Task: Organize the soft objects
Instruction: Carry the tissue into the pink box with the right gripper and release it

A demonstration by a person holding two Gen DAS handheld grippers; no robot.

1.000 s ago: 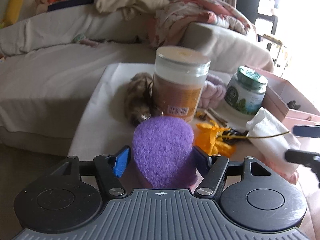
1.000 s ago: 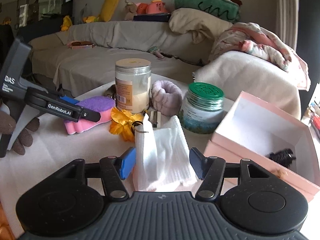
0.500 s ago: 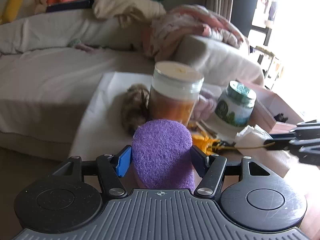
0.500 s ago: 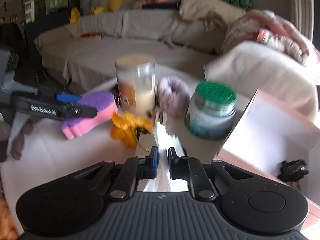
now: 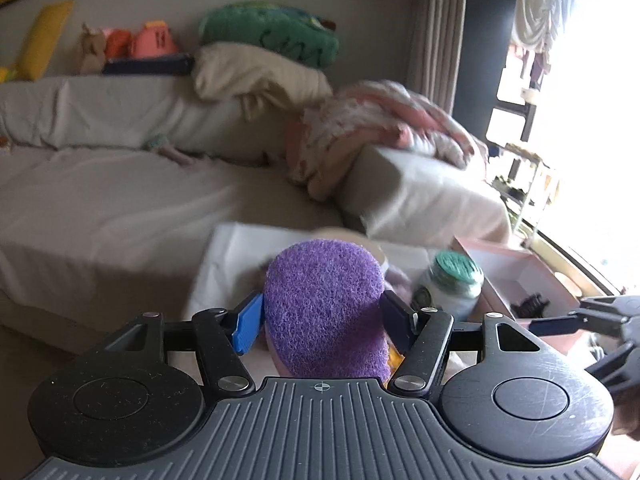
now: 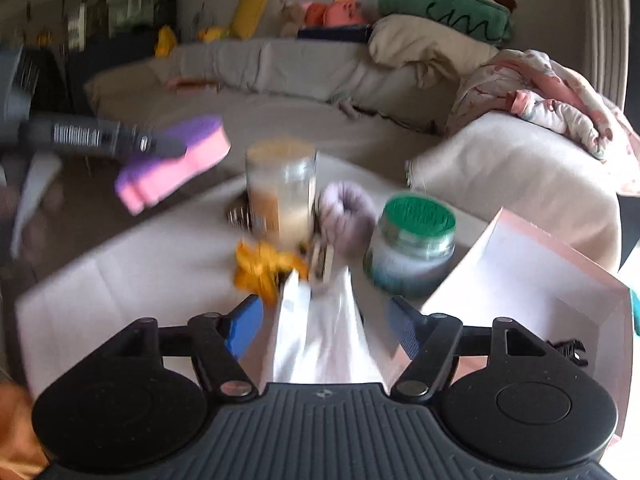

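the purple sponge (image 5: 326, 308) is clamped in the left tool (image 5: 322, 320) and carried clear above the surface (image 6: 120, 280), seemingly for sorting, while the white cloth (image 6: 320, 340) lies at 6 o'clock, unpressed between the opening right tool (image 6: 324, 320), pink box (image 6: 540, 280) at 3 o'clock.

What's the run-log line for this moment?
left gripper: holding purple sponge | right gripper: opening around white cloth | pink box: open

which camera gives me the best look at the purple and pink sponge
The right wrist view: the sponge shows side-on, purple layer over pink, lifted clear of the table in the left claw. The left wrist view shows only its purple face, close between the pads.
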